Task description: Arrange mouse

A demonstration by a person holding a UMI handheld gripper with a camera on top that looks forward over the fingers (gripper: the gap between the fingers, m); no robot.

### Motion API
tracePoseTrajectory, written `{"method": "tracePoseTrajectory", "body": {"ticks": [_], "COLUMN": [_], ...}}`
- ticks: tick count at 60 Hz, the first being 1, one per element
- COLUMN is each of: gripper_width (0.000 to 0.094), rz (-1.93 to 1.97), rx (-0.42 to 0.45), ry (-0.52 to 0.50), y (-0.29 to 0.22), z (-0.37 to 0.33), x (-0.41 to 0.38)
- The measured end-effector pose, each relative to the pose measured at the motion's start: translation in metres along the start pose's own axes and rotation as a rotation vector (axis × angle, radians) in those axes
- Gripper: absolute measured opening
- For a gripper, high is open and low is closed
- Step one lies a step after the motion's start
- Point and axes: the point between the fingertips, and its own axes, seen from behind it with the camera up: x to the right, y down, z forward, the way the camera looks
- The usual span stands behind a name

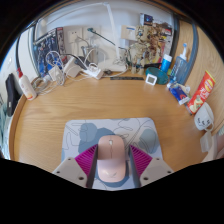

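My tongs (pixel 113 163) reach forward, seen from the camera riding on them, with both fingers rising from below. The left finger (pixel 86 158) shows its magenta pad as a wedge slanting inward, and the right finger (pixel 140 158) mirrors it on the other side. I hold them level and symmetrical, neither finger ahead of the other. The jaws stand parted, and the pale pink mouse (pixel 113 160) sits in the gap between the pads. Each pad lies close against a flank of it, but I cannot tell whether either one truly presses. No hand or sleeve of mine shows.
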Motion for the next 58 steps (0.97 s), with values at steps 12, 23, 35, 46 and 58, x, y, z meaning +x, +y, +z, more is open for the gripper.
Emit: {"method": "tracePoseTrajectory", "body": {"ticks": [12,23,35,46,58], "gripper_width": [0.0857,0.0857,0.0859,0.0855,0.0854], "rz": [-0.032,-0.023,-0.010,-0.028,-0.036], "rx": [-0.032,0.075,0.206,0.245,0.258], "ry": [0.001,0.021,-0.001,-0.031,-0.034], "y": [-0.016,-0.083,-0.145,-0.162,-0.166], "z": [-0.026,-0.096,-0.163,-0.195,-0.210], "x": [-0.002,-0.008,-0.031,-0.057,-0.072]}}
